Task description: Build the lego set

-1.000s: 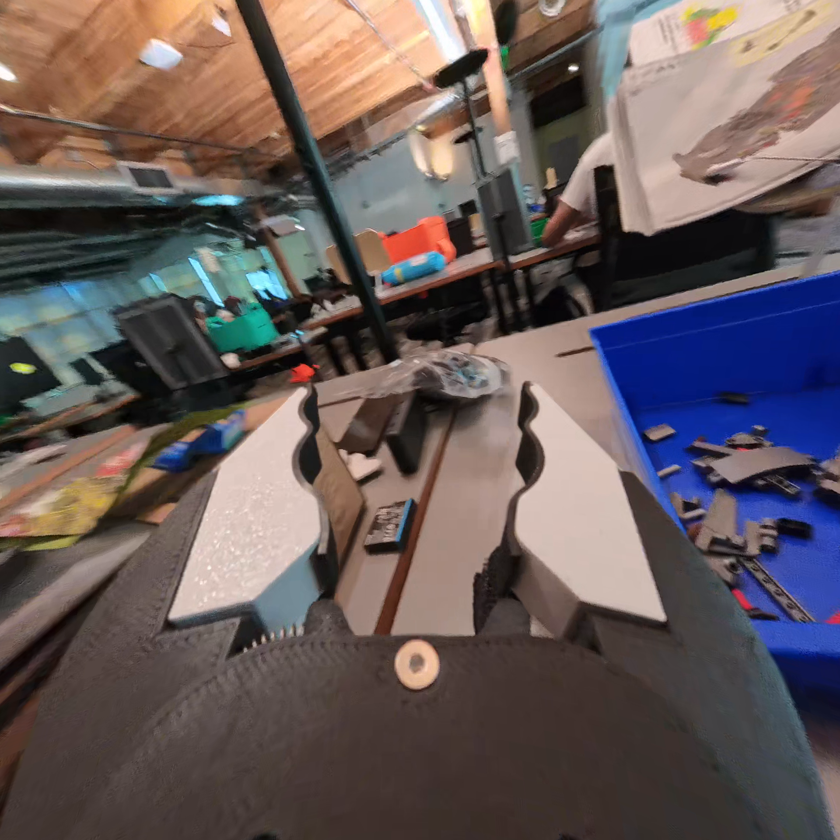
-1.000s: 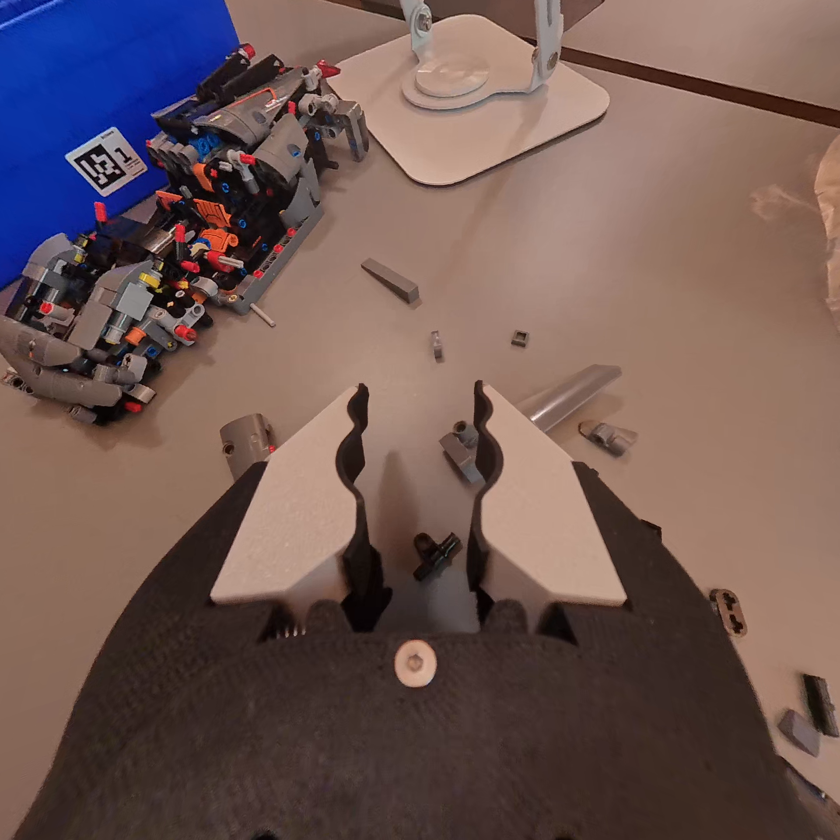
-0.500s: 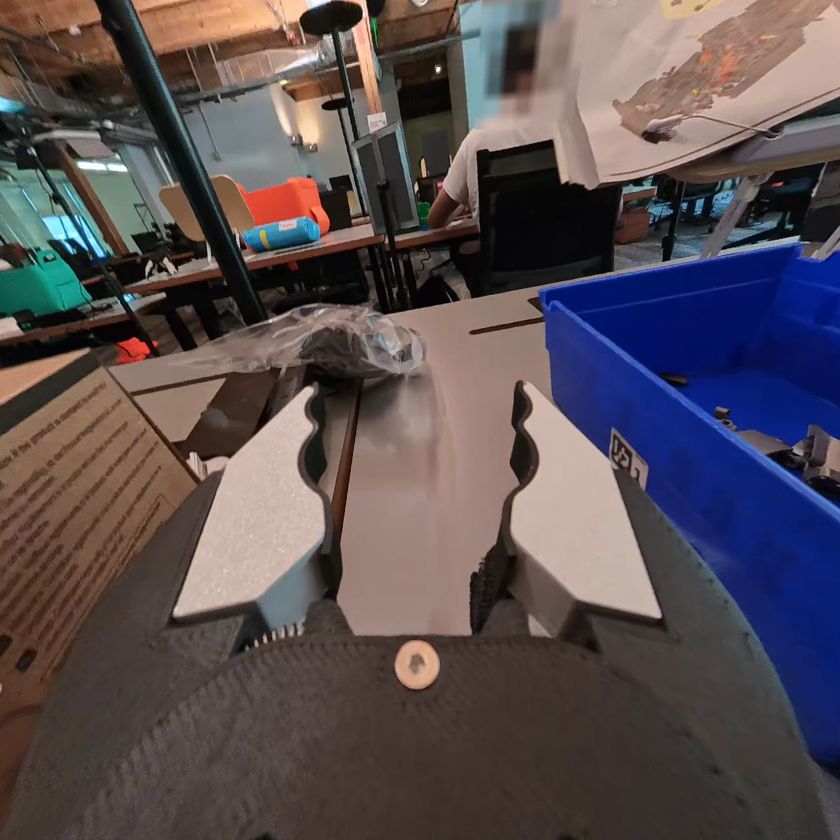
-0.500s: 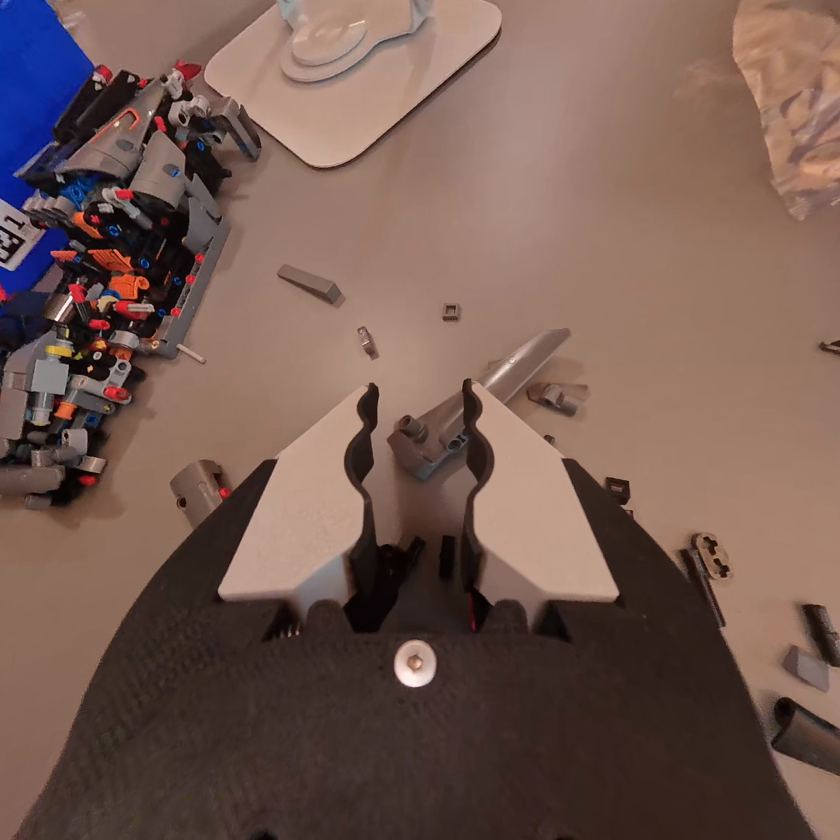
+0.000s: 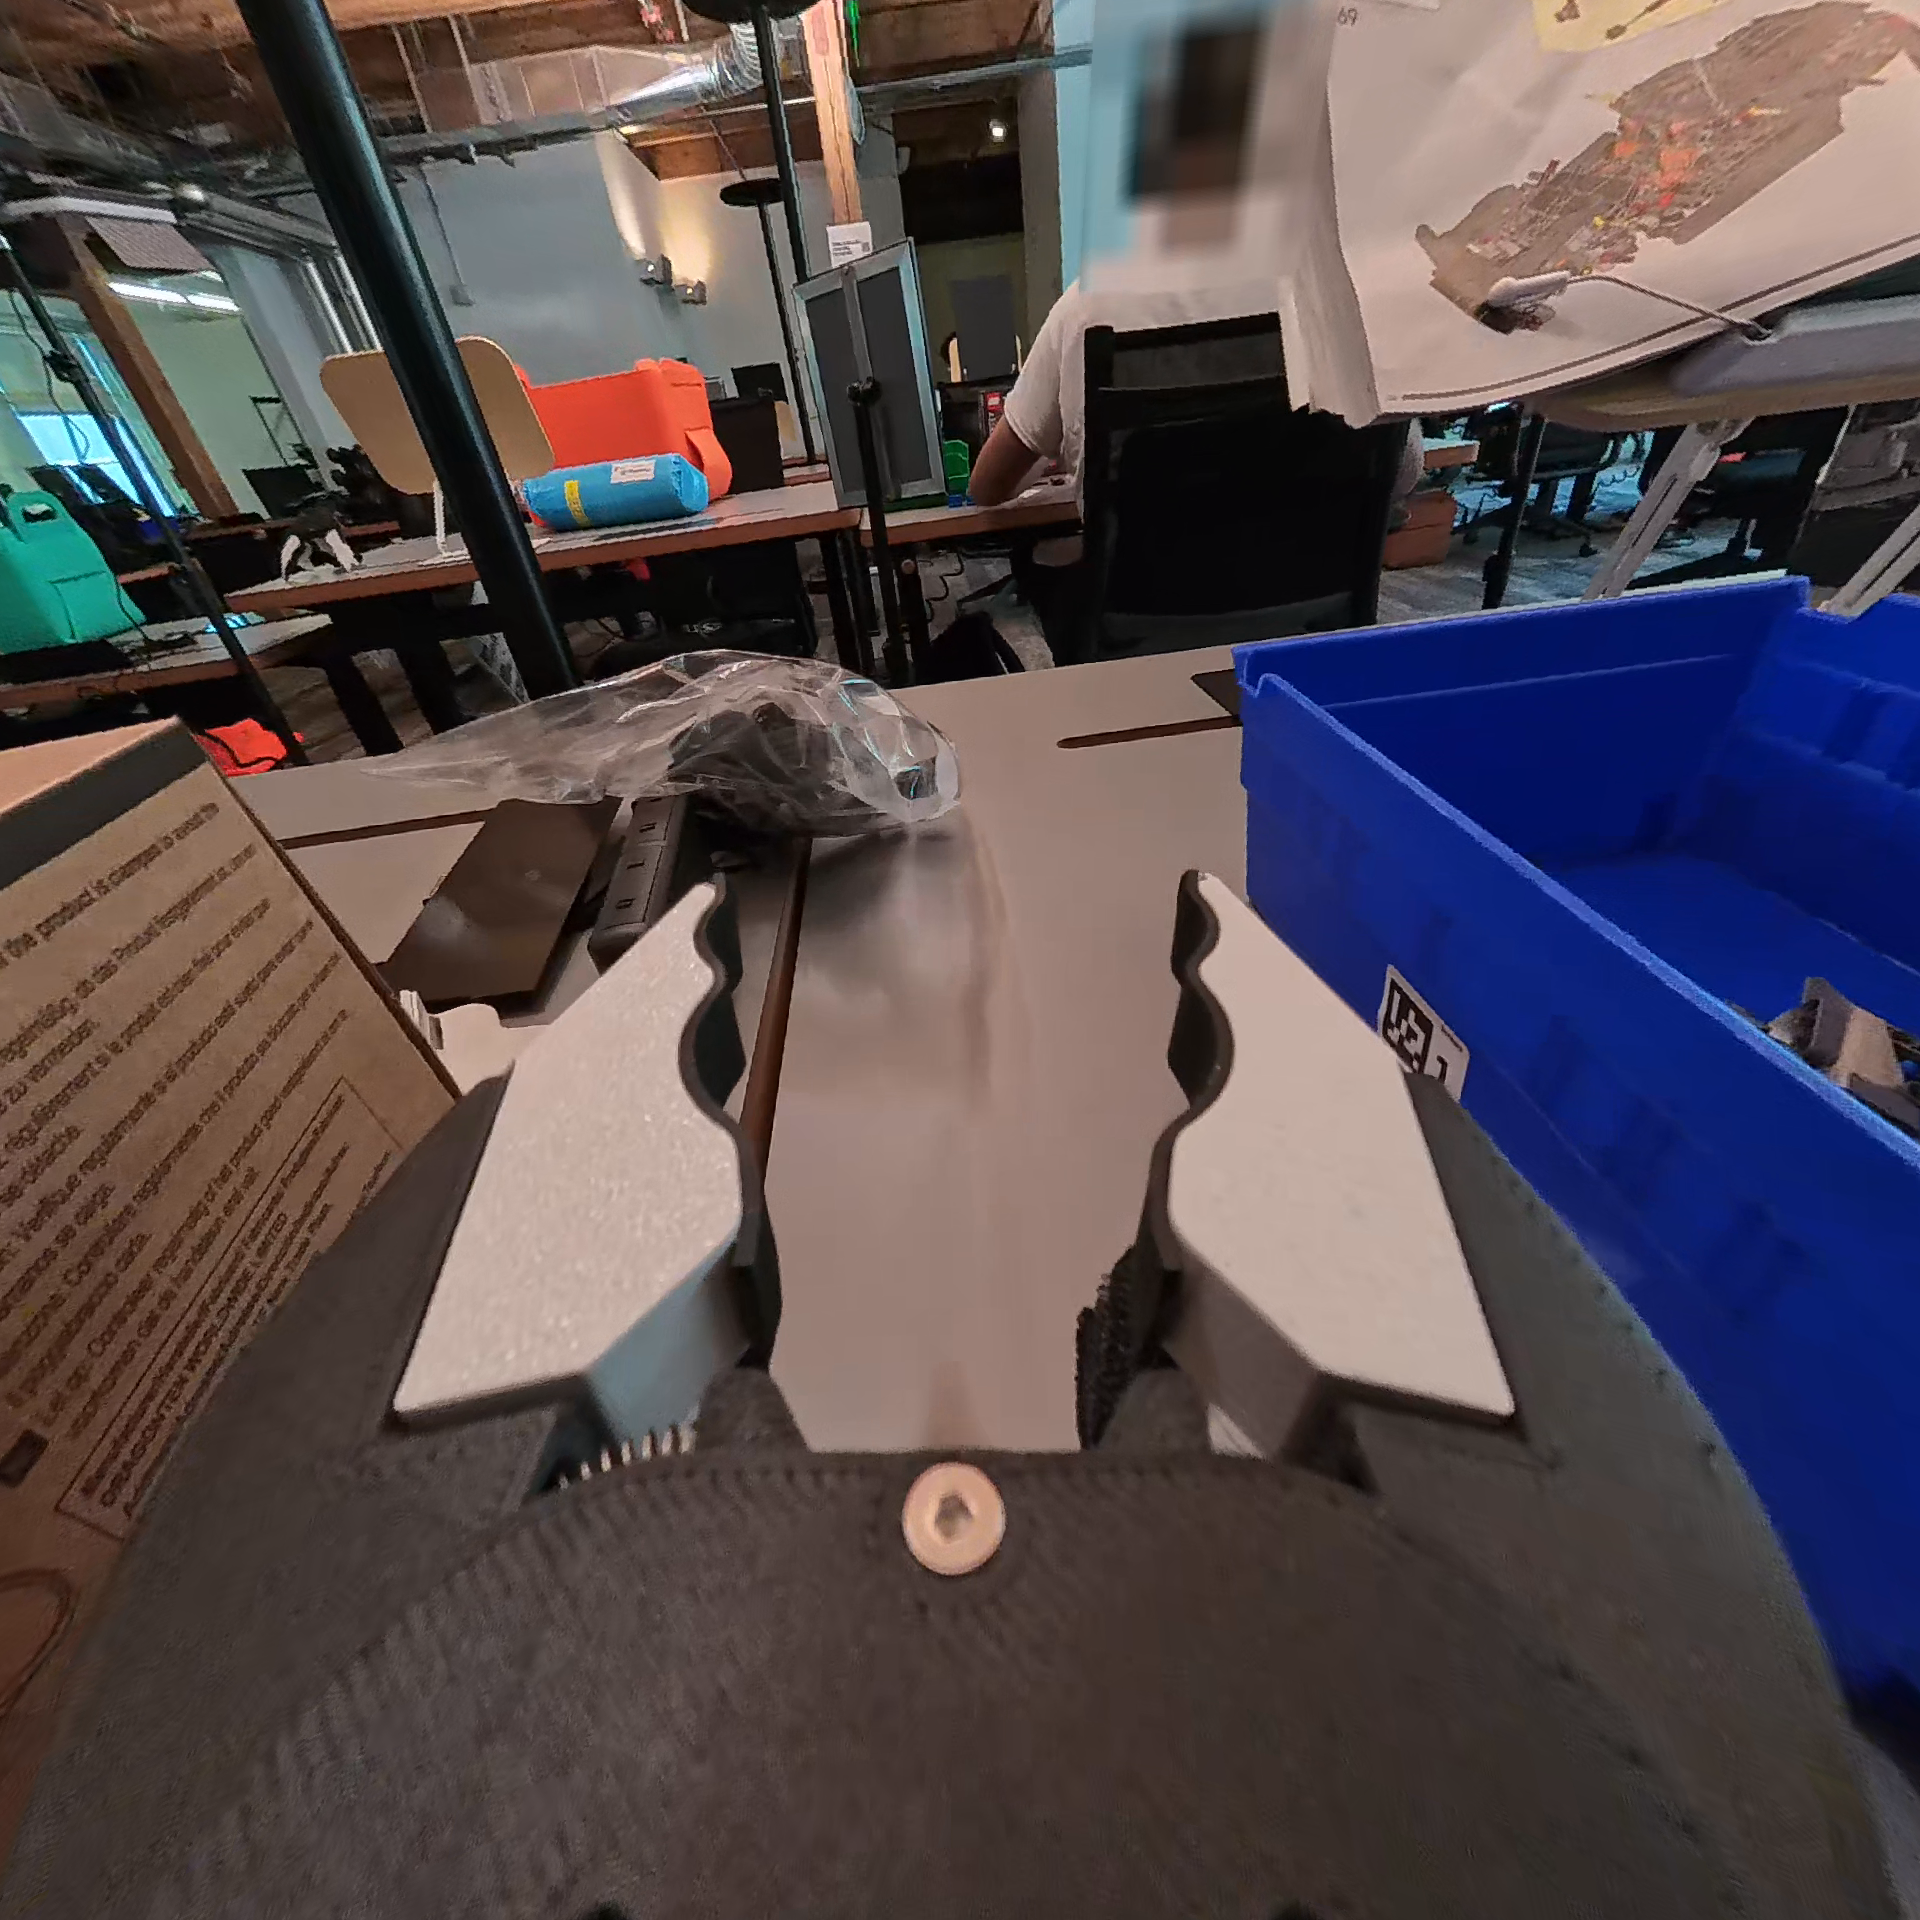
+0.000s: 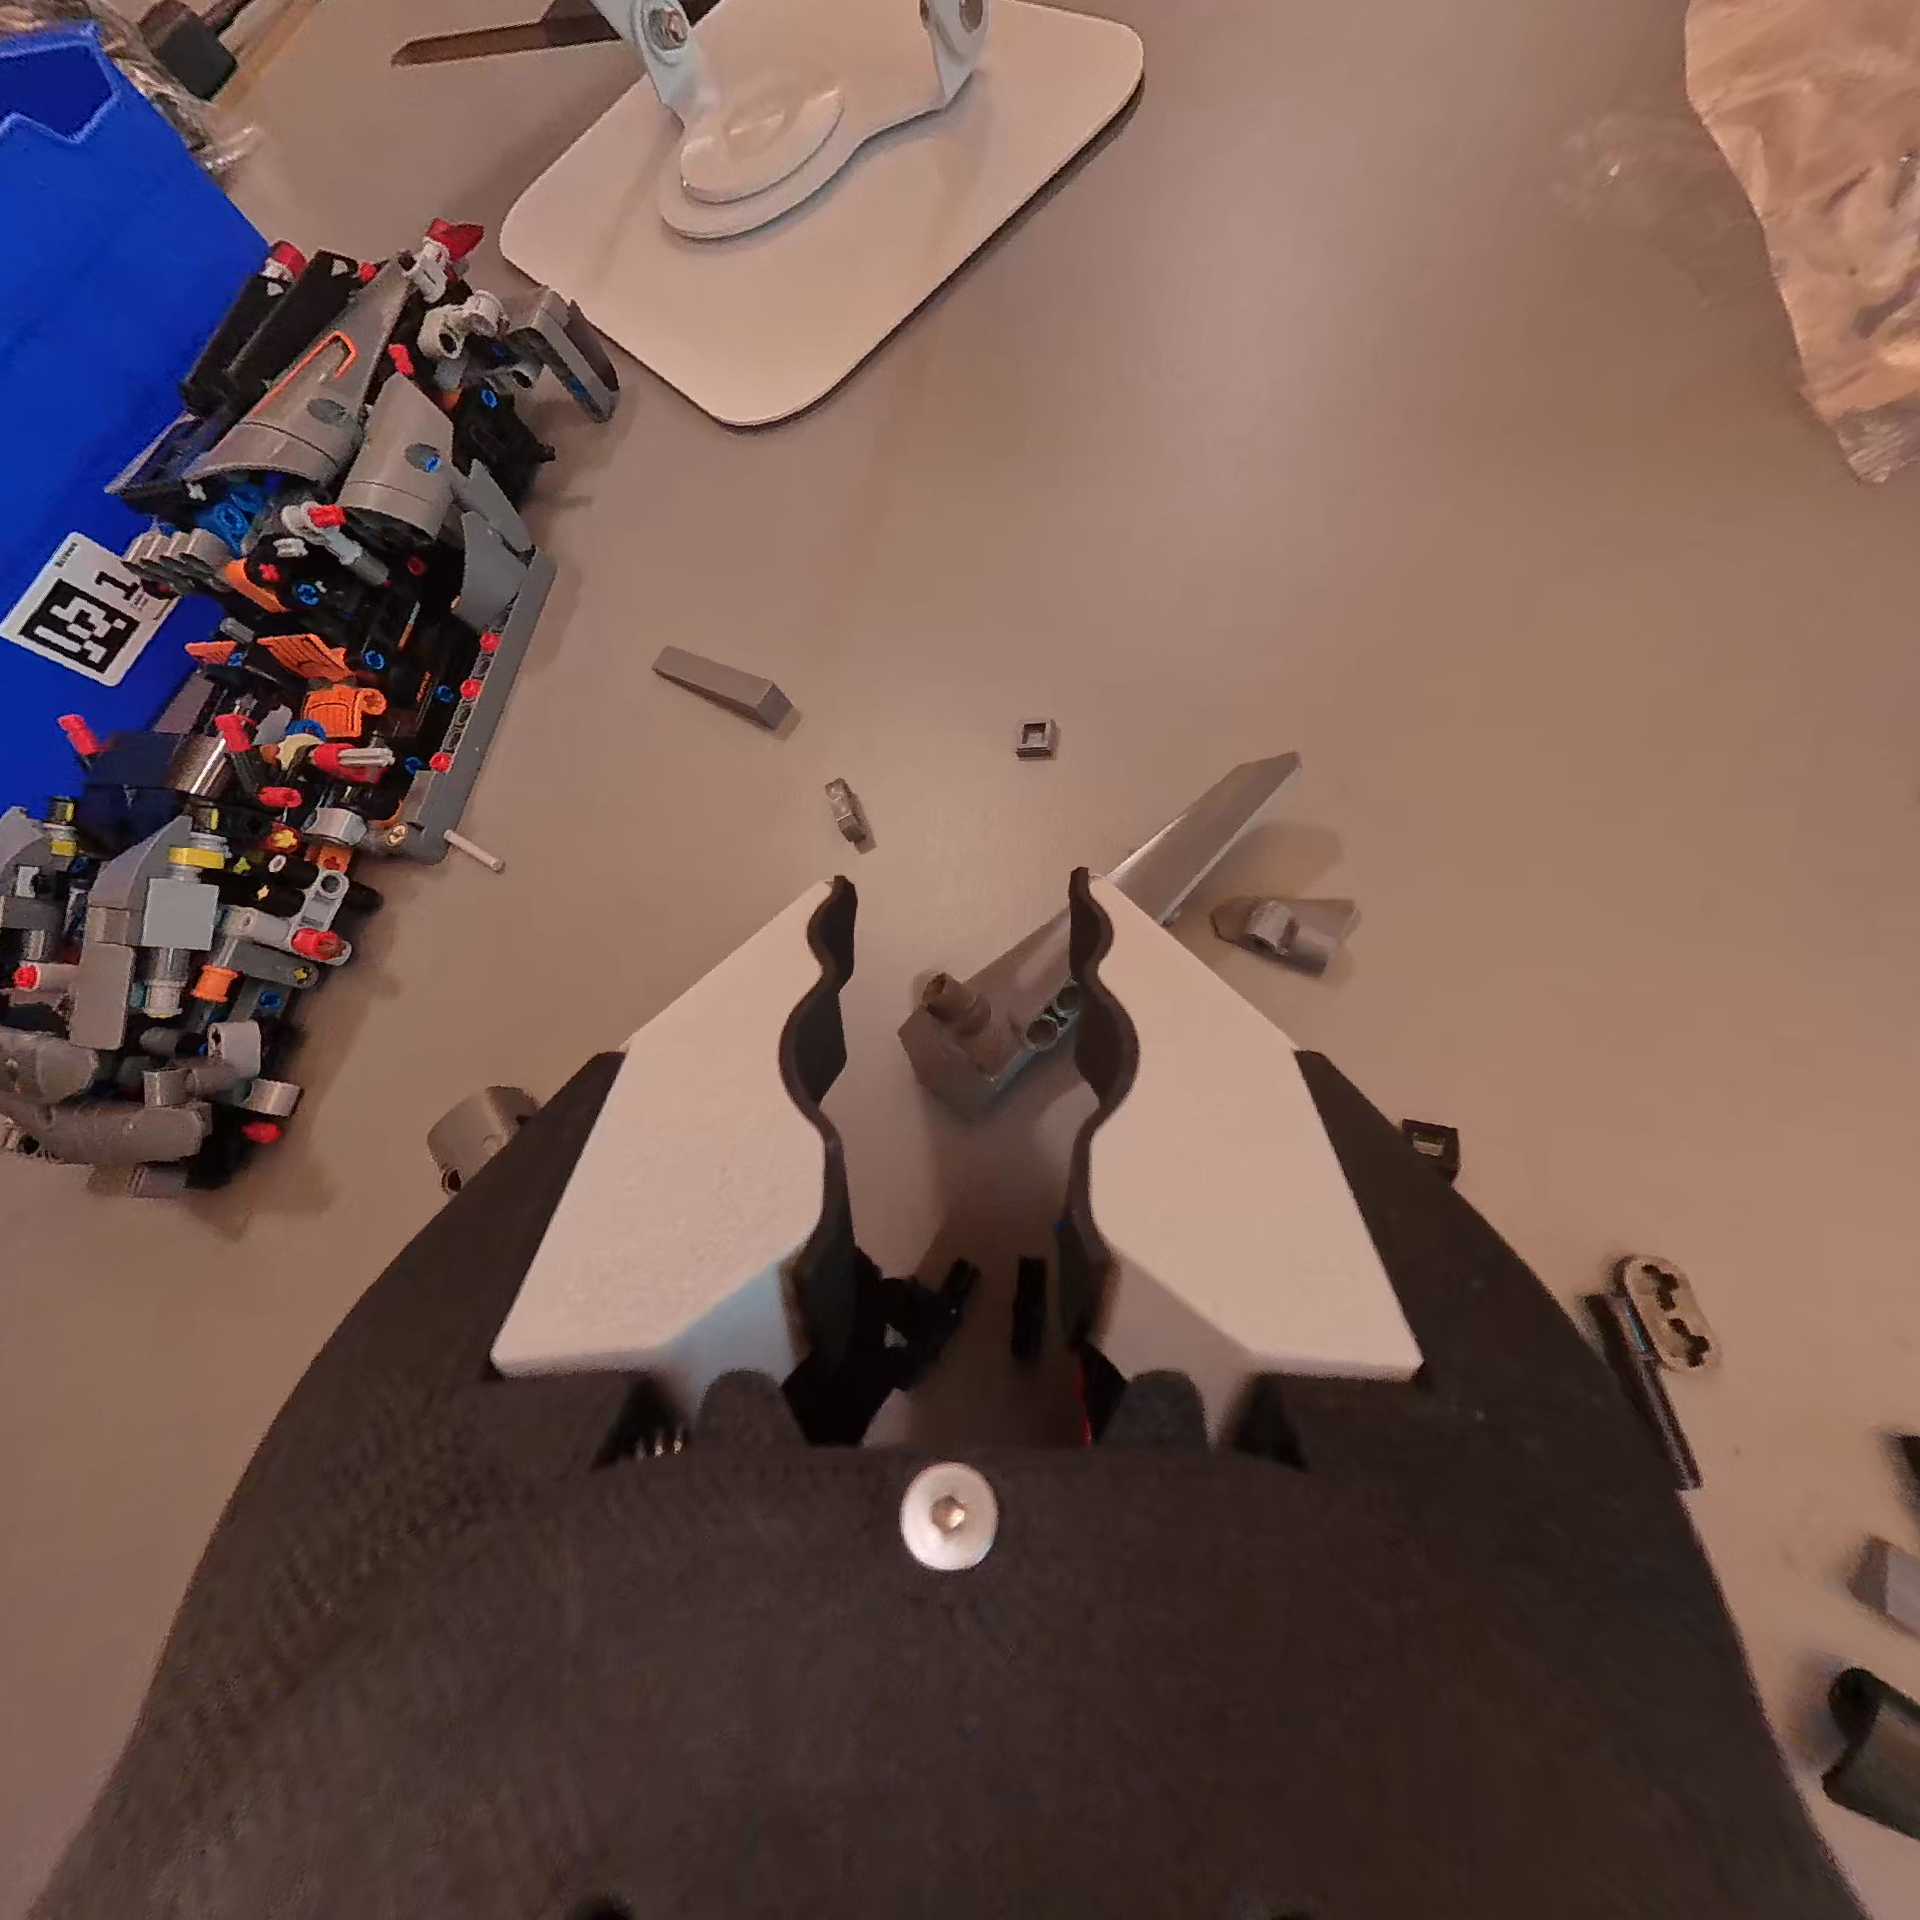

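Observation:
In the right wrist view a half-built grey, black and orange lego model [image 6: 281, 717] lies on the table at the left. My right gripper [image 6: 961, 894] is open and empty, hovering over a long grey wing-shaped piece [image 6: 1049, 997] that lies partly between the jaws. Loose pieces lie around: a grey wedge [image 6: 722, 686], a small square ring [image 6: 1034, 740], a grey connector [image 6: 1283, 930], small black pins [image 6: 935, 1299]. My left gripper [image 5: 951, 904] is open and empty, low over the bare table beside the blue bin [image 5: 1558, 935], which holds grey pieces [image 5: 1839, 1039].
A cardboard box [image 5: 156, 1091] stands at the left of the left gripper. A clear bag of parts [image 5: 727, 743] lies ahead. An instruction booklet [image 5: 1610, 187] sits on a stand, whose white base [image 6: 821, 208] shows in the right view. A seated person [image 5: 1091, 384] is beyond the table. The tips of one gripper are about 65 cm away from the tips of the other. The grey connector [image 6: 1283, 930] sits 4 cm or so from the ends of my right fingers.
My left gripper has dropped lower beside the blue bin and levelled out. My right gripper has moved forward over the grey wing piece, which now sits between the jaws.

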Demonstrator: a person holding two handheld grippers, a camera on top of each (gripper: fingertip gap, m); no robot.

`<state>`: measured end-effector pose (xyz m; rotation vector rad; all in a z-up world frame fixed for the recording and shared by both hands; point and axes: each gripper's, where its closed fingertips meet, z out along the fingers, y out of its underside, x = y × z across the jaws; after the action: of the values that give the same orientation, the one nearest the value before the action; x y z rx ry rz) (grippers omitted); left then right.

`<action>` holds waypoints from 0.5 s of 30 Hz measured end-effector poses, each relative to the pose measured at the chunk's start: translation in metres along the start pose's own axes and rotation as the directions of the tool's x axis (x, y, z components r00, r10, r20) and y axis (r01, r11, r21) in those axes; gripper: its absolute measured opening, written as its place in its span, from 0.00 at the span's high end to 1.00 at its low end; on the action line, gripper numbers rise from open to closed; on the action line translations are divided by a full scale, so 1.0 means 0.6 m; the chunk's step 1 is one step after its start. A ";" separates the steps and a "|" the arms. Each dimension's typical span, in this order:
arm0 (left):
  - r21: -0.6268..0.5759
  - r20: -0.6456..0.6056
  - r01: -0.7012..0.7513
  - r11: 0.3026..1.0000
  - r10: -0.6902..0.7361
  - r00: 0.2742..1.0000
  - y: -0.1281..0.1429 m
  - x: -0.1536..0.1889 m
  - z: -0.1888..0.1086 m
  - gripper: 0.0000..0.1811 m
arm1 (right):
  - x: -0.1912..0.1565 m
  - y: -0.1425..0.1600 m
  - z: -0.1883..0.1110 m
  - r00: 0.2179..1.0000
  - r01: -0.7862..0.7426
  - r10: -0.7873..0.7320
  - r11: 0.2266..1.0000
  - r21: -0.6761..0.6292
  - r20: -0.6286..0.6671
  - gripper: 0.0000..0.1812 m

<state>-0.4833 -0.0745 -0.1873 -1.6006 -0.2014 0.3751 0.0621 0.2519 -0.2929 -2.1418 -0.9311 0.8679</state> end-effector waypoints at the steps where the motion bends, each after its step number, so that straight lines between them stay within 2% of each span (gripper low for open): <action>1: -0.004 -0.003 0.002 1.000 -0.002 1.000 0.001 0.001 0.001 0.55 | -0.002 0.001 0.000 1.000 0.007 -0.007 1.000 -0.003 0.007 0.77; 9: -0.008 -0.037 -0.010 1.000 0.009 0.999 0.000 0.015 0.000 0.57 | -0.015 -0.012 -0.013 0.998 0.039 -0.042 0.997 0.067 0.038 0.74; 13: -0.001 -0.107 0.025 1.000 -0.025 0.994 -0.004 0.030 0.002 0.58 | -0.026 -0.018 -0.021 0.995 0.076 -0.083 0.991 0.110 0.054 0.74; 15: -0.056 -0.196 0.033 0.998 -0.043 0.980 0.004 0.059 0.006 0.56 | -0.033 -0.020 -0.025 0.992 0.104 -0.112 0.986 0.129 0.060 0.74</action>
<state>-0.4520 -0.0588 -0.1939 -1.6724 -0.0901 0.1807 0.0585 0.2387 -0.2689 -1.9478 -0.9901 0.9244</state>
